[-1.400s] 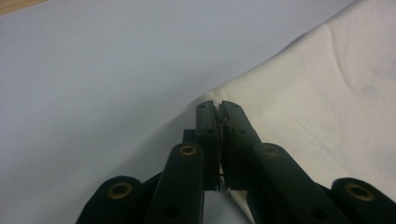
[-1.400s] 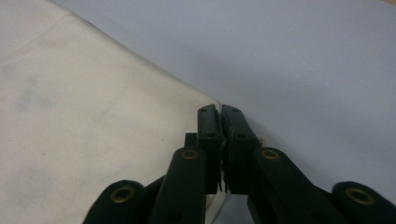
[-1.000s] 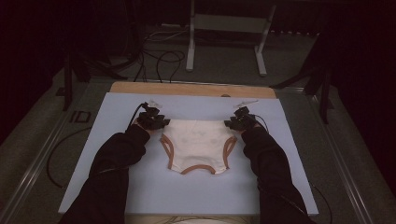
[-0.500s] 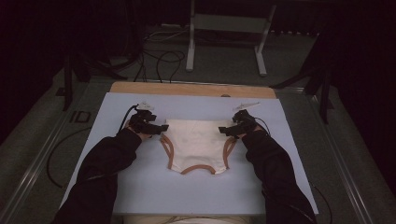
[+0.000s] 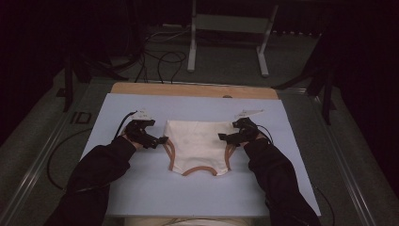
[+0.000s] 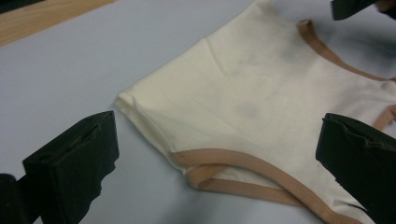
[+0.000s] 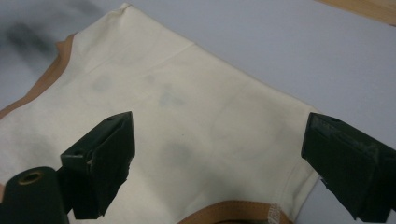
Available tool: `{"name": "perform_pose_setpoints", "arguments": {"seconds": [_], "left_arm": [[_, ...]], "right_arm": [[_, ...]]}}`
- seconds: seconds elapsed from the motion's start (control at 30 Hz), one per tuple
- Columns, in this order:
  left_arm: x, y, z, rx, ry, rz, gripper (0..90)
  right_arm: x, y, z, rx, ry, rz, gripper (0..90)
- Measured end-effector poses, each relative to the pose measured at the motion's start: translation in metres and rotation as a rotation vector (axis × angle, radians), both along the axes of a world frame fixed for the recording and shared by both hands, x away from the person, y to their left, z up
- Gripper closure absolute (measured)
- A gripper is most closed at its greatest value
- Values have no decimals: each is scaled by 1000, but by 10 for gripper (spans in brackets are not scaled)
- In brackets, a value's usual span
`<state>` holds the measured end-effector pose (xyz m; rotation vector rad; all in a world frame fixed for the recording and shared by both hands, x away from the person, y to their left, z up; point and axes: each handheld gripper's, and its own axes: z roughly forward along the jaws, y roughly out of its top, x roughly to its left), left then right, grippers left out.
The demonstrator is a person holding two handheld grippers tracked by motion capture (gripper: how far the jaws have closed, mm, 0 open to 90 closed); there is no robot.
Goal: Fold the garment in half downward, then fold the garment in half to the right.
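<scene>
A cream pair of briefs [image 5: 197,143] with tan trim lies flat on the light blue mat [image 5: 197,193]. My left gripper [image 5: 159,140] hovers at the garment's left edge, its jaws just opened wide. In the left gripper view the left gripper [image 6: 215,172] has the garment's corner [image 6: 140,107] lying loose on the mat between its jaws. My right gripper [image 5: 224,137] stands at the right edge, jaws also just opened. In the right gripper view the right gripper [image 7: 224,163] has cream cloth [image 7: 196,107] below its spread jaws, with neither pad pressing on it.
A wooden strip [image 5: 193,89] runs along the mat's far edge. Behind the table a metal stand [image 5: 226,42] and loose cables [image 5: 160,61] sit on the dark floor. Grey rails [image 5: 42,165] border the table on both sides.
Both grippers opened their jaws and let go of the garment's sides. Both hands drew back slightly towards the person, the left one also outward. The briefs stay flat.
</scene>
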<state>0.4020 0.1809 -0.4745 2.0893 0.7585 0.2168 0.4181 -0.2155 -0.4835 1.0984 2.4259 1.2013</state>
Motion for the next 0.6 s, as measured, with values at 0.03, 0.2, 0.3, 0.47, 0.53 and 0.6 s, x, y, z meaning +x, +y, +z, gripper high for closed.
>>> {"name": "perform_pose_setpoints", "arguments": {"seconds": [0.03, 0.2, 0.3, 0.47, 0.53, 0.6], "left_arm": [[-1, 0, 0, -7, -7, -10, 7], [-7, -1, 0, -23, -22, -27, 7], [-11, -3, 0, -26, -27, -33, 7], [-25, -7, -2, -28, -46, -85, 10], [-28, -7, -1, -29, -32, -101, 9], [-33, -8, 1, -39, -54, -110, 9]], "right_arm": [[0, 0, 0, 0, -2, -1, 100], [-3, -2, 2, 11, -9, -2, 100], [-4, -1, 3, 7, -13, 6, 100], [-6, 3, 10, 7, -28, 24, 100], [-5, 5, 14, 4, -32, 28, 101], [-5, 8, 17, 4, -41, 34, 101]]}}
